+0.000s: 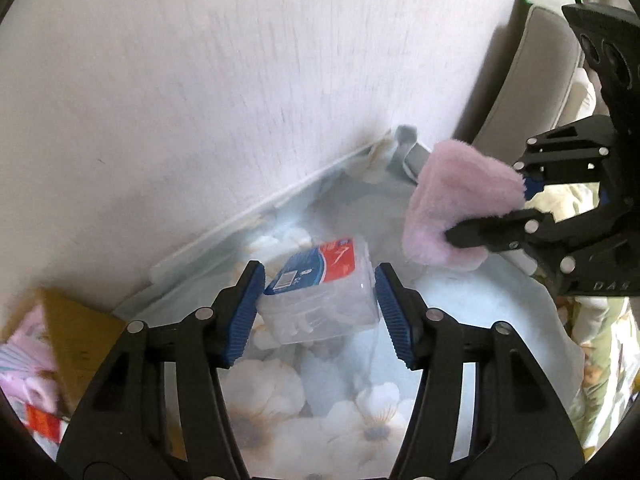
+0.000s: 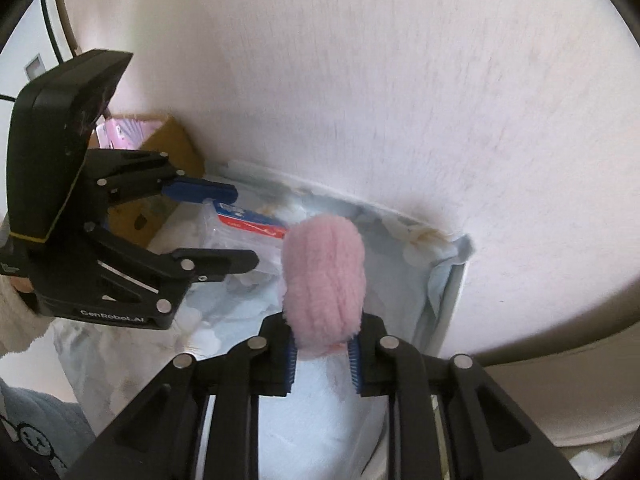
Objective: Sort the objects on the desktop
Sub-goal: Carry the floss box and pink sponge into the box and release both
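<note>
Left gripper (image 1: 320, 312): clamped on the clear box, one blue pad on each side wall; in the right wrist view it (image 2: 240, 226) shows from the side, one finger above the box and one below.
Right gripper (image 2: 323, 354): pinched tight on the pink pouch, pads pressed into the fluff at its near end; in the left wrist view it (image 1: 486, 210) comes in from the right with the pouch between its fingers.
Box (image 1: 320, 300): clear plastic, blue and red label on top, small white pieces inside; tilted between the left pads, above the cloth. In the right wrist view it (image 2: 236, 236) sits just left of the pouch.
Pouch (image 2: 324, 284): pink, fluffy, rounded, sticking out forward from the right pads, off the cloth; in the left wrist view it (image 1: 460, 208) hangs right of the box, apart from it.
Cloth (image 1: 280, 392): pale blue with white flowers, covering the table, running up to the wall.
Wall (image 1: 240, 80): pale, textured, straight behind the table.
Carton (image 1: 76, 328): brown cardboard at the far left against the wall, pink packets in it; also in the right wrist view (image 2: 176, 148), behind the left gripper.
Sleeve (image 2: 20, 328): cream knit, at the left gripper's handle.
</note>
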The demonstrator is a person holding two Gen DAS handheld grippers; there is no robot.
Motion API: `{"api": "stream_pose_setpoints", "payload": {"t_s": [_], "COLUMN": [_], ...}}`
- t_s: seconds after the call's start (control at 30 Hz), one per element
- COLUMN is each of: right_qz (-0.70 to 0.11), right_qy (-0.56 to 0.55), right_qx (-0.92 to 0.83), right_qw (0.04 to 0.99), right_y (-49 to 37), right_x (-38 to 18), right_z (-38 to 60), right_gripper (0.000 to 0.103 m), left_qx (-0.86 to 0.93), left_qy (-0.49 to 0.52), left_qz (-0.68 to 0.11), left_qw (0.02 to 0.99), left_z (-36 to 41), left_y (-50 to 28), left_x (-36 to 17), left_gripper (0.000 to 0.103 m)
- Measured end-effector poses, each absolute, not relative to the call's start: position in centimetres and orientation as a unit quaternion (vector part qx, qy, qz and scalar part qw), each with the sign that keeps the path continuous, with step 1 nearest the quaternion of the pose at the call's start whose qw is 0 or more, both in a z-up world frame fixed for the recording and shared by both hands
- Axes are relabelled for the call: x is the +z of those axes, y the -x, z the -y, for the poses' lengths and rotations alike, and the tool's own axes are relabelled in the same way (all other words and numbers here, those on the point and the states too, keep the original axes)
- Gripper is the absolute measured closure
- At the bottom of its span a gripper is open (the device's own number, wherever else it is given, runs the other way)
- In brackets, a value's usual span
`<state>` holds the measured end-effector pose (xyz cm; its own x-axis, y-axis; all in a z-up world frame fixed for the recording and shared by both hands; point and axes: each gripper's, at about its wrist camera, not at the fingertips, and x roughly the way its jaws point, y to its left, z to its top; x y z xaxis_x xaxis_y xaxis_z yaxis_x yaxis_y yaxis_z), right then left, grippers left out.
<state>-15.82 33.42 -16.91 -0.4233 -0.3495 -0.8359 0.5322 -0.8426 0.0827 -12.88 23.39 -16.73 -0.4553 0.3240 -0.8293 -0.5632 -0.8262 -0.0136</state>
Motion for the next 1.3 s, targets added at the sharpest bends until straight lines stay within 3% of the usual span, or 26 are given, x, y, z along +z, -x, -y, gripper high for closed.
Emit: {"api": "stream_pose_setpoints", "payload": {"t_s": [0.23,0.5,0.8,1.3], "right_qz": [-0.082,-0.106,-0.120,-0.133], "right_qy": [-0.454,-0.434,-0.419,-0.470], "right_qx": [-0.850,-0.850,-0.833,-0.770], "right_qw": [0.253,0.280,0.342,0.410], "right_y": [12.9,12.1,12.3,14.8], "right_x": [-12.3,-7.0,-4.9,-12.0], "right_z": [-33.8,-29.6,-19.0,-4.1], "right_gripper": [0.084,0.084,0.084,0.084], "left_qx": [0.854,0.883,0.908,0.905], "left_qy": [0.432,0.394,0.384,0.421], "left_qz": [-0.117,-0.083,-0.061,-0.024], "left_qw": [0.267,0.242,0.153,0.062], "left_z": [-22.4,-14.1,-3.4,9.5], "left_y": [11.5,10.2,11.4,12.7], "left_x": [-12.0,-3.4,-2.9,-8.4], "left_gripper": [0.049,0.049,0.049,0.049]}}
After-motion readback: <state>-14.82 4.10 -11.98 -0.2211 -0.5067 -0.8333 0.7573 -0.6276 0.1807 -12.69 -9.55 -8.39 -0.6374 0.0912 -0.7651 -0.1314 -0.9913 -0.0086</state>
